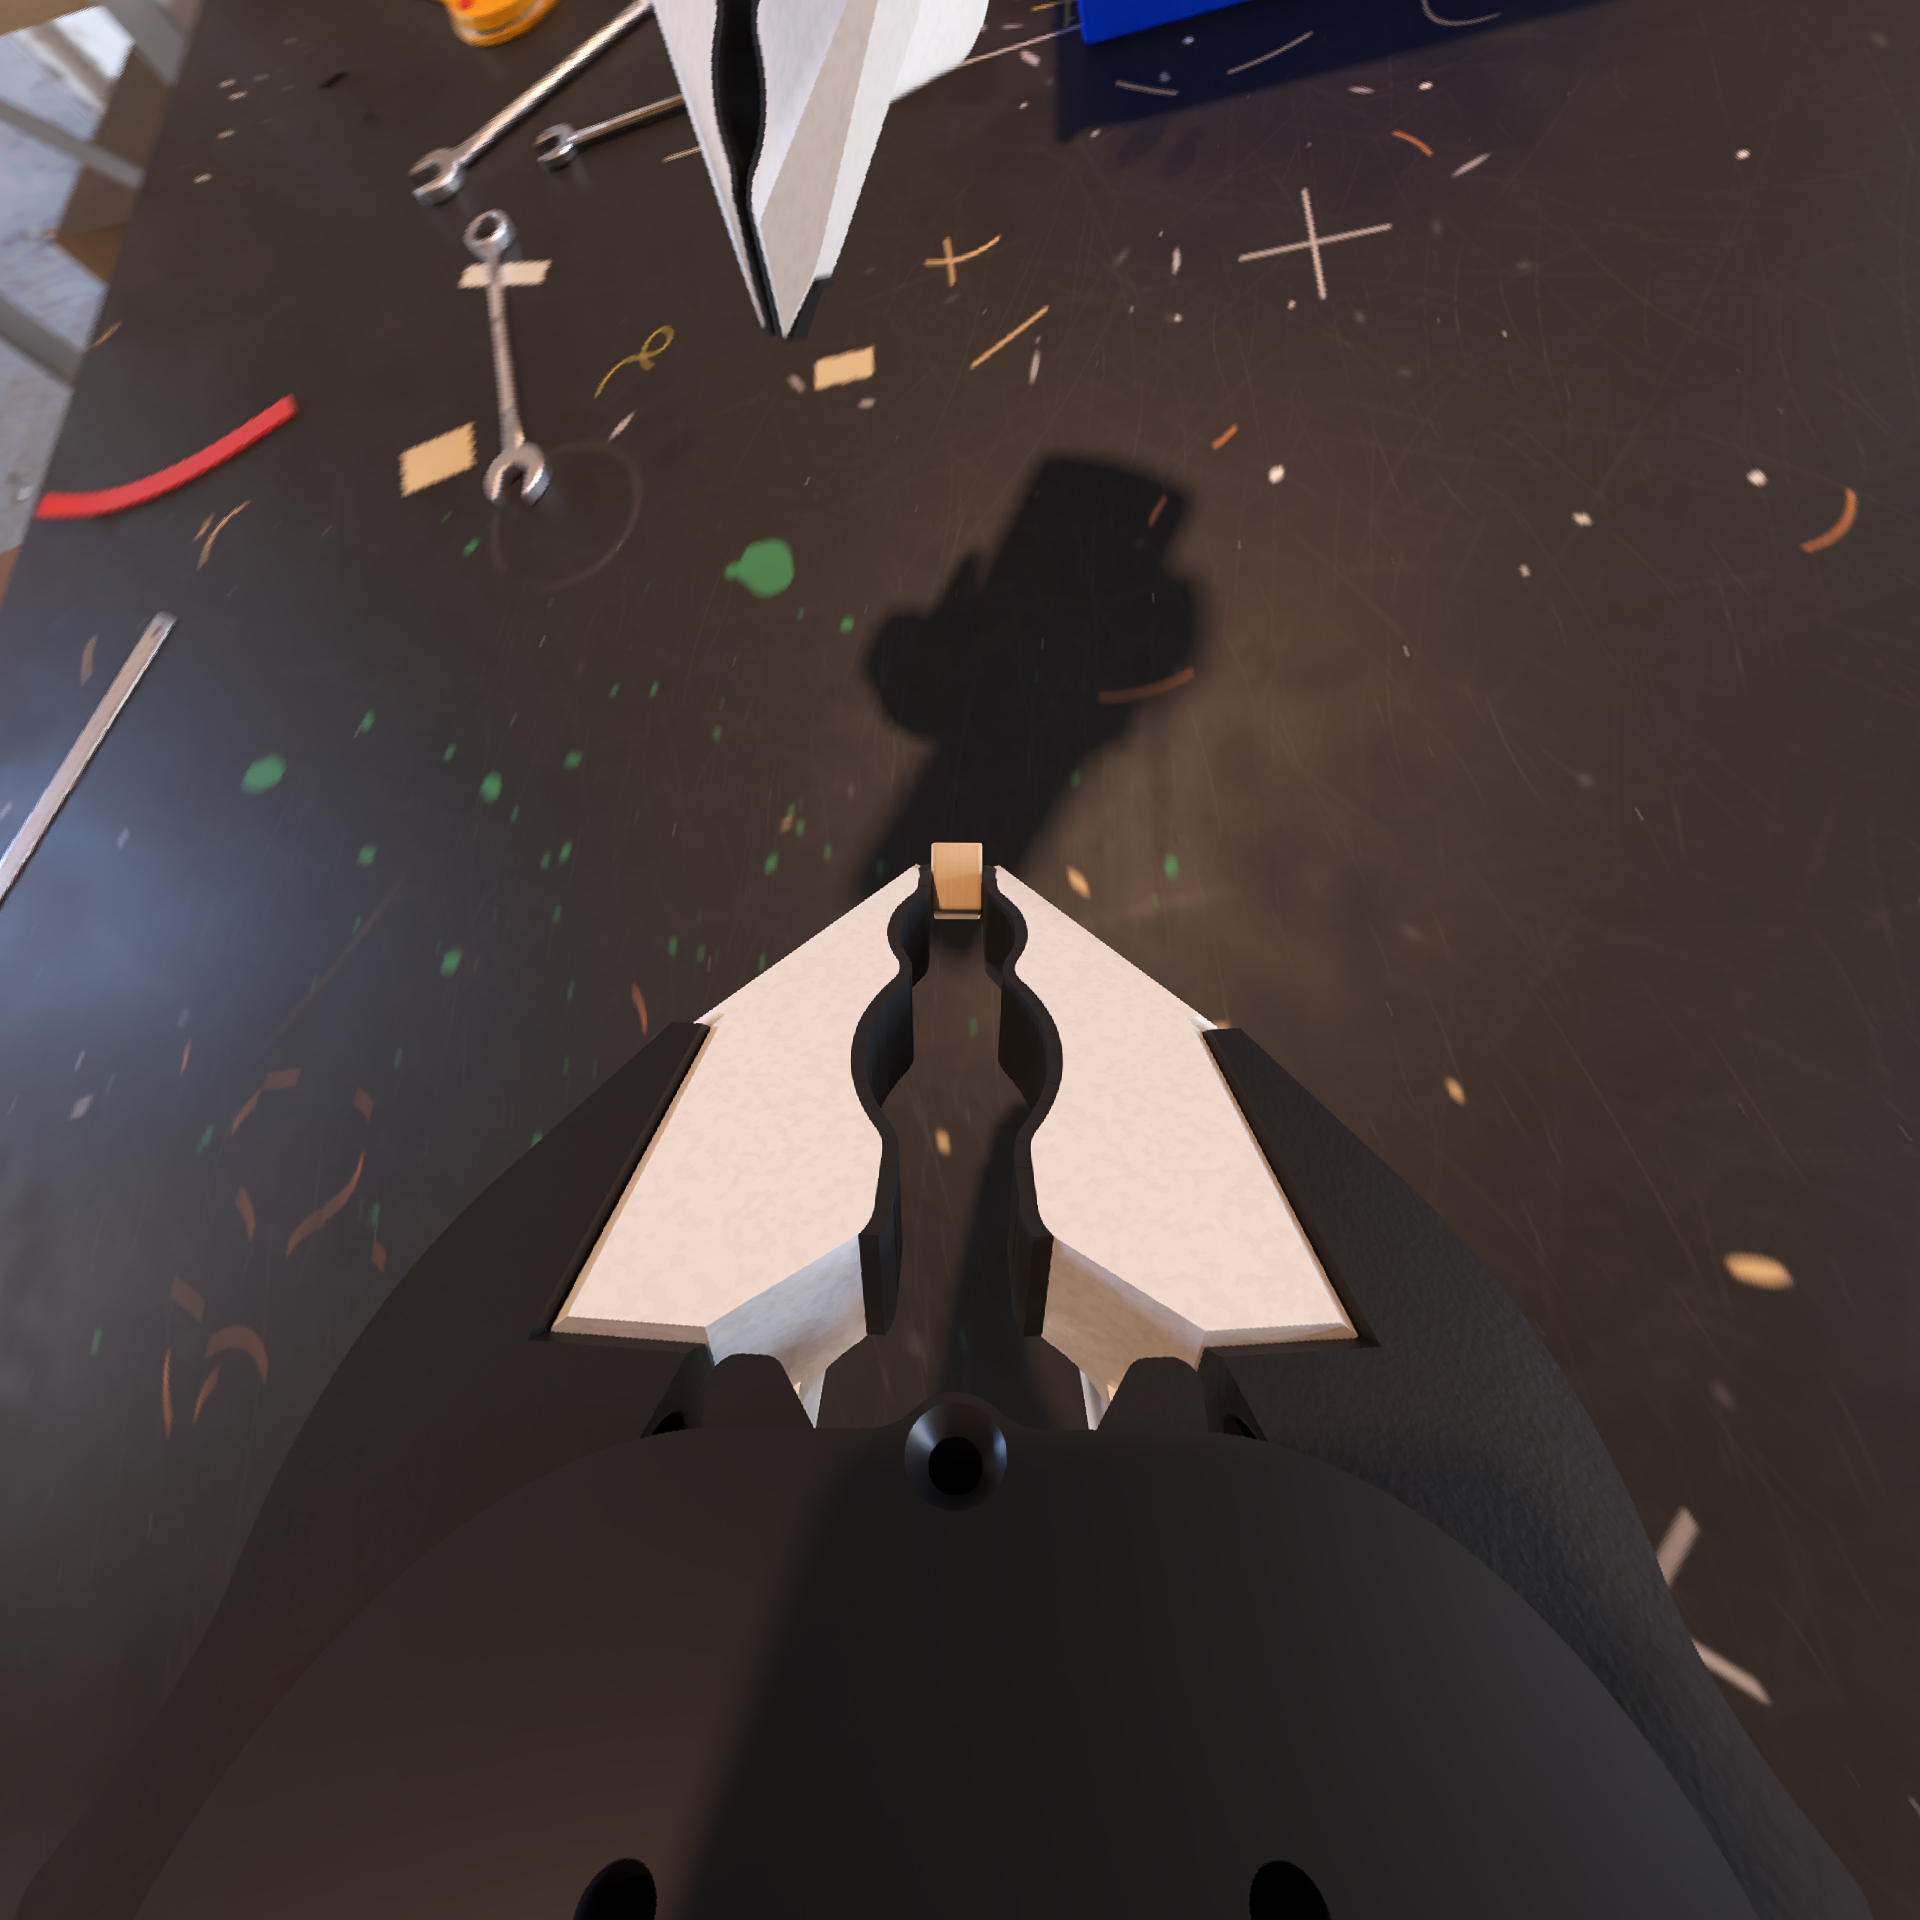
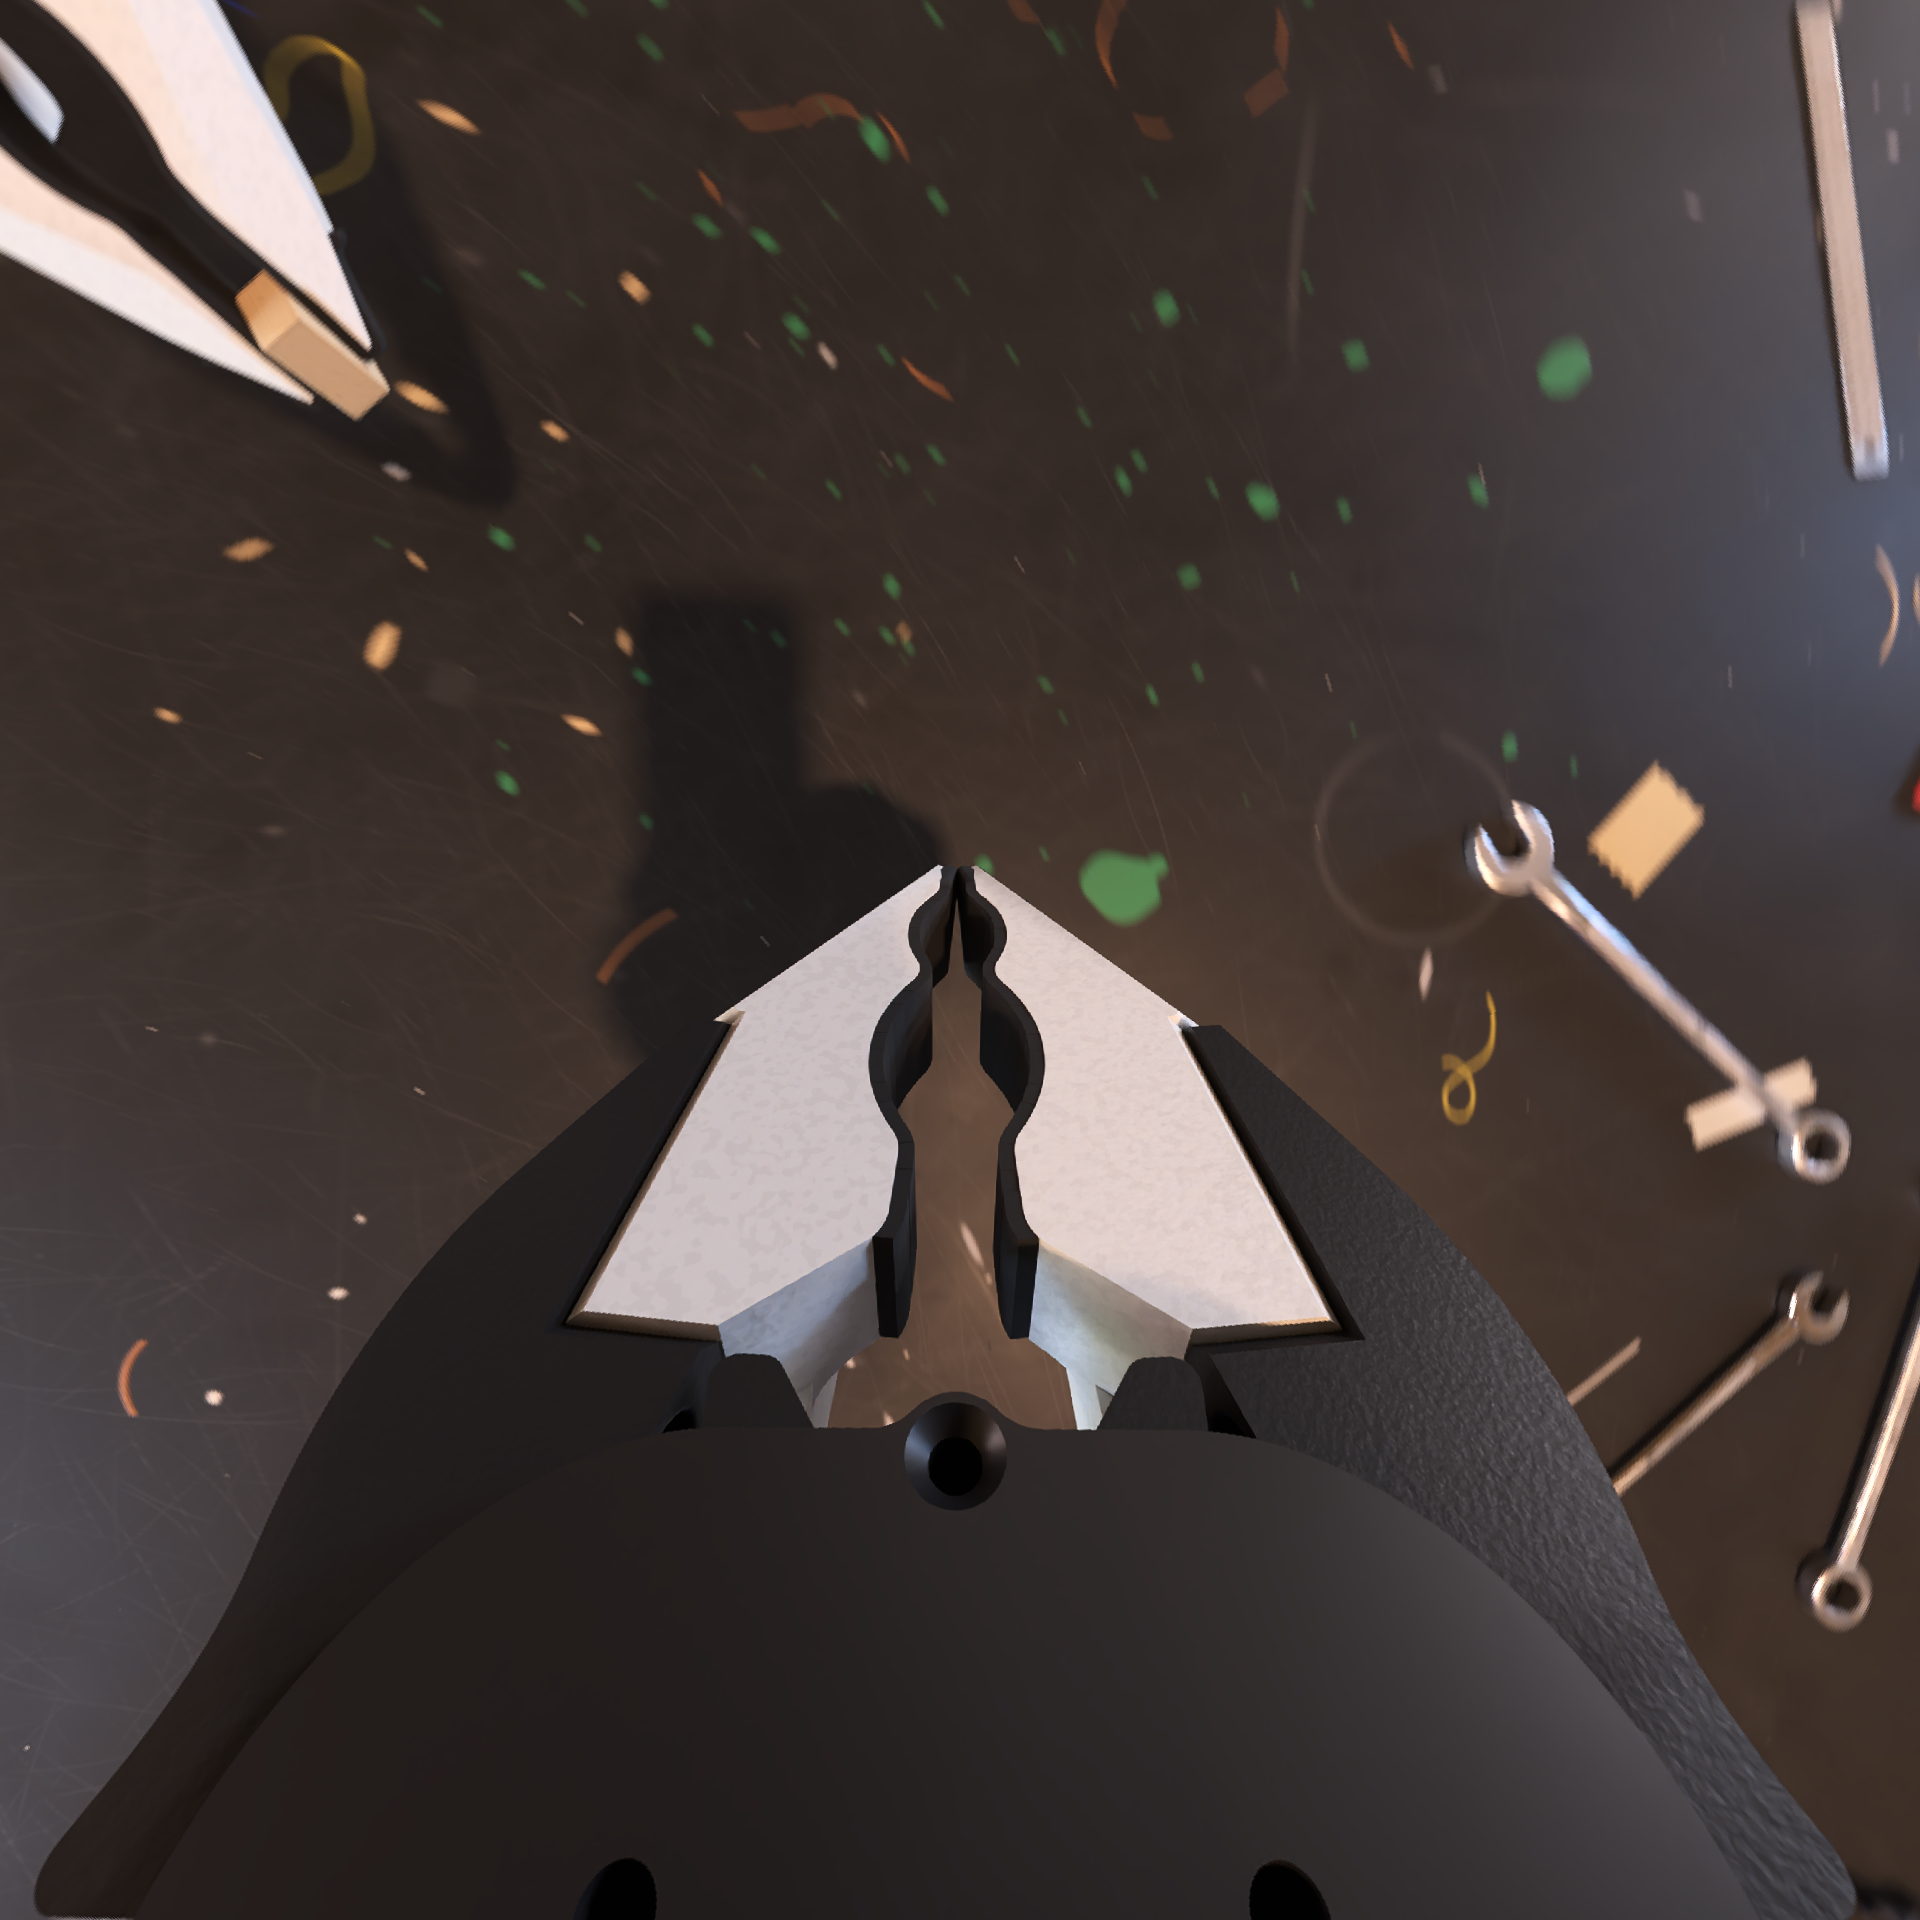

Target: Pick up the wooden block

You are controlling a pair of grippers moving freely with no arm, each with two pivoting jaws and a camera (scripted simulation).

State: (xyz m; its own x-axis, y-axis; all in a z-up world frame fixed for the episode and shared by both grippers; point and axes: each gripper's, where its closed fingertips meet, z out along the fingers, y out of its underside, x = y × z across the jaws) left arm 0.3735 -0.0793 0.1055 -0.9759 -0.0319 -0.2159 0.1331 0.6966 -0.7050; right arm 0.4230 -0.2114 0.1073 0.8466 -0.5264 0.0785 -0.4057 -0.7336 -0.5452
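Your left gripper [image 1: 957, 883] pinches the block [image 1: 957, 878] at its fingertips, mid-frame above the dark bench [image 1: 1455, 831], long axis running forward past the tips, while your right gripper [image 2: 958, 873] hangs closed, empty, well apart.

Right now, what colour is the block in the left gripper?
Light tan wood. The block shows best in the right wrist view, pinched by the left gripper.

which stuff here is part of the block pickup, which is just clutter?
In the job:
wooden block, clamped at the fingertips of the left gripper
right gripper, shut on nothing, idle

Lying about:
wrenches
metal ruler
red strip
blue sheet
tape scraps
green paint spots on the table
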